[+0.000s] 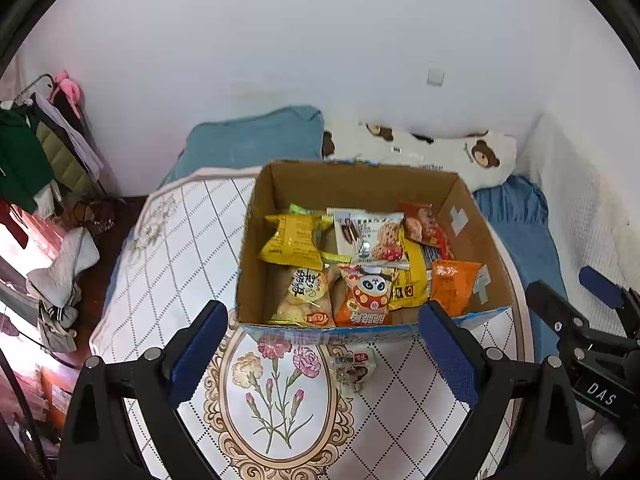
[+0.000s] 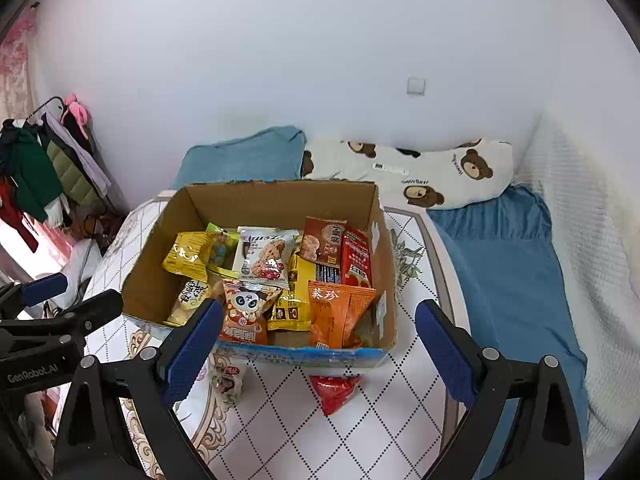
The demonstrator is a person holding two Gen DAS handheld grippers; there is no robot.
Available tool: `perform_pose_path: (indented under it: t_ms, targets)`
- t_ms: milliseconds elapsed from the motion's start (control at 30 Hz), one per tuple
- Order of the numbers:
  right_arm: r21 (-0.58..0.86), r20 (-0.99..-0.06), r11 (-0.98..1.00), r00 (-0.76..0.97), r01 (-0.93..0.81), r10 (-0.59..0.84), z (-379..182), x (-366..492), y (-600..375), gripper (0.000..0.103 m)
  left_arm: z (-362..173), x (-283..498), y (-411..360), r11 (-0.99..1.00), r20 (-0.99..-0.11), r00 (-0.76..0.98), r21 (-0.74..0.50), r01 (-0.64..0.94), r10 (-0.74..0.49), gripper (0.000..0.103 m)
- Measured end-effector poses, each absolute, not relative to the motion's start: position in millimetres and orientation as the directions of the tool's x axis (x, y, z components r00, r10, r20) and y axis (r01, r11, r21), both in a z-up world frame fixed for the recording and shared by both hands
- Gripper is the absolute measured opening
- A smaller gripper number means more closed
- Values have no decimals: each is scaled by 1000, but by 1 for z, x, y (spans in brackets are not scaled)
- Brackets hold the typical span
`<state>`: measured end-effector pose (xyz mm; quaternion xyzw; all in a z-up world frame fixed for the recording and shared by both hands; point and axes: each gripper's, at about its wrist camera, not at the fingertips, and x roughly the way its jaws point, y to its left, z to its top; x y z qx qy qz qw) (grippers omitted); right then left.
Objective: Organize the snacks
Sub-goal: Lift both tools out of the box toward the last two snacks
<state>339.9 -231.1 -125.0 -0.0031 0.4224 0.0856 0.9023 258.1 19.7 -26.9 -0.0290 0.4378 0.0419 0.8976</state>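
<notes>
An open cardboard box stands on a round table with a floral cloth. It holds several snack packets, among them a yellow one, a panda packet and an orange one. A small clear packet lies on the cloth in front of the box. A red packet lies beside it. My left gripper and right gripper are both open and empty, just in front of the box.
A bed with a blue sheet, a blue pillow and a bear-print pillow lies behind the table against a white wall. A clothes rack and piled laundry stand at the left.
</notes>
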Motion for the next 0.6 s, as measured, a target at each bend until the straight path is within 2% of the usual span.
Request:
perform_pose_path:
  t_ms: [367,467,600]
  targets:
    - [100,-722,987,673,-129,161,-103,300,-241,99,-11,231,16,995,-747,663,-20,-102,53,98]
    - [113,-734,986,658,-126,168,-109,299,-243,99,-23,233,18,994,-764,642,-19,-110,56,98]
    - [206,-784,972,576,-112,233,-141,310,-254,98,-52,241,26,990,-802,590,9,-142,92,98]
